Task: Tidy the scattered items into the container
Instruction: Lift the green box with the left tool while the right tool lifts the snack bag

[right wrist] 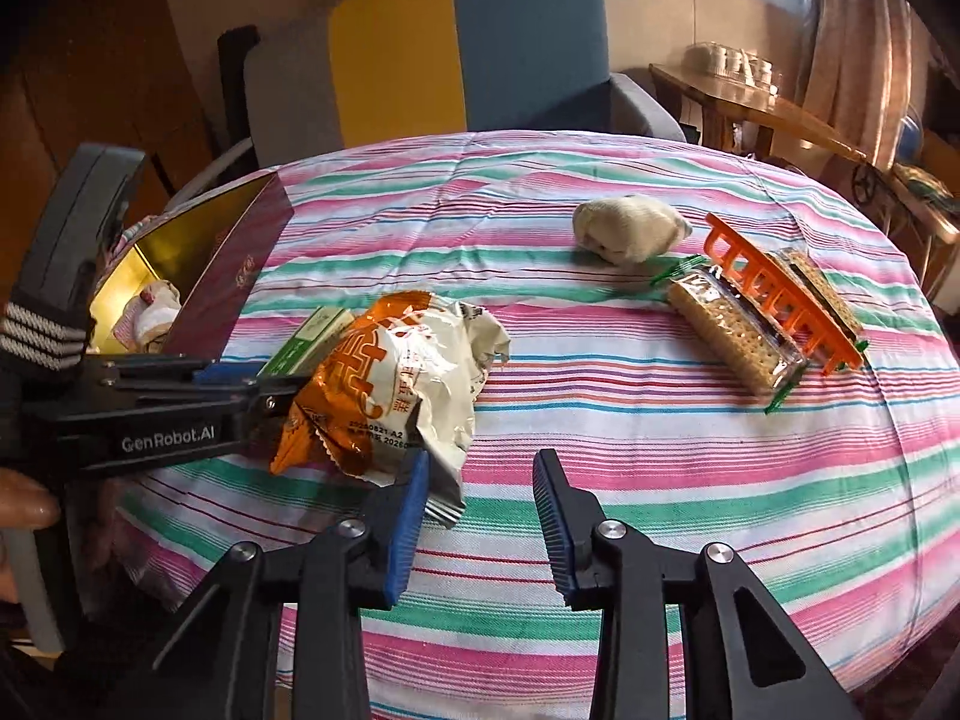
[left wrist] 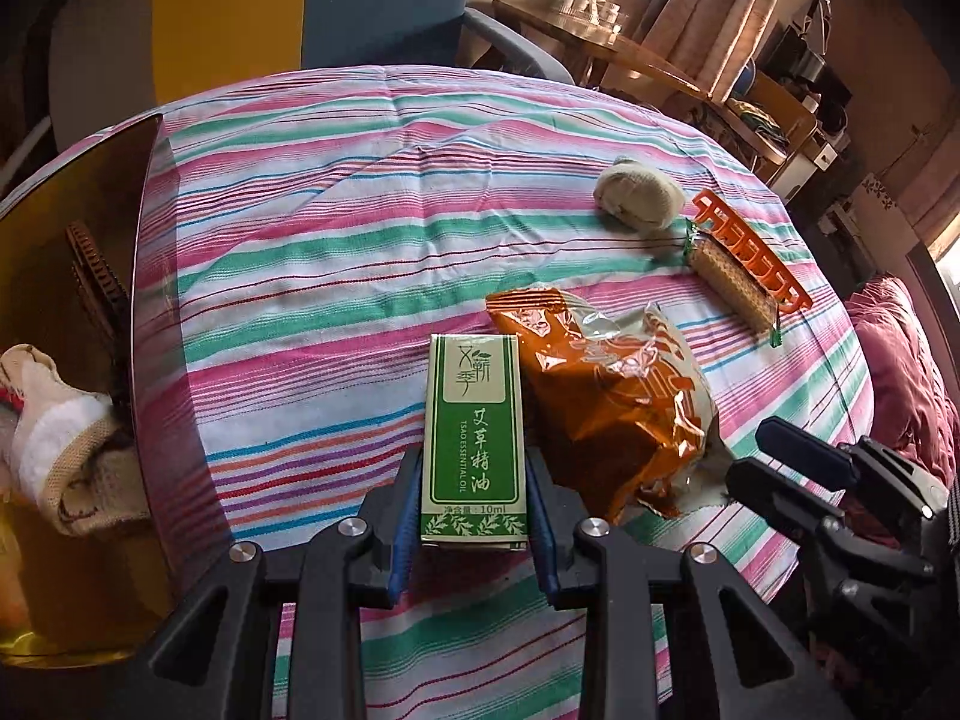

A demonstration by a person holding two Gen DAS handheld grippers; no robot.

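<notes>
On table | left gripper clamped on oil box, bound for container | right gripper gaping, empty, beside snack bag

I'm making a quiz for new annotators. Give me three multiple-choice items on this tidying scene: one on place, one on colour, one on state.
1. Where is the container?
A. to the left of the green box
B. behind the rolled sock
C. on the blue chair

2. What colour is the hair comb on the cracker pack?
A. blue
B. orange
C. white

3. What is the left gripper doing?
A. hanging open
B. gripping the snack bag
C. gripping the green box

Key: 1 A, it sits at the left edge of the left wrist view. 2 B, its teeth show orange. 3 C, both jaws press the box's sides; the right gripper is open by the snack bag.
</notes>
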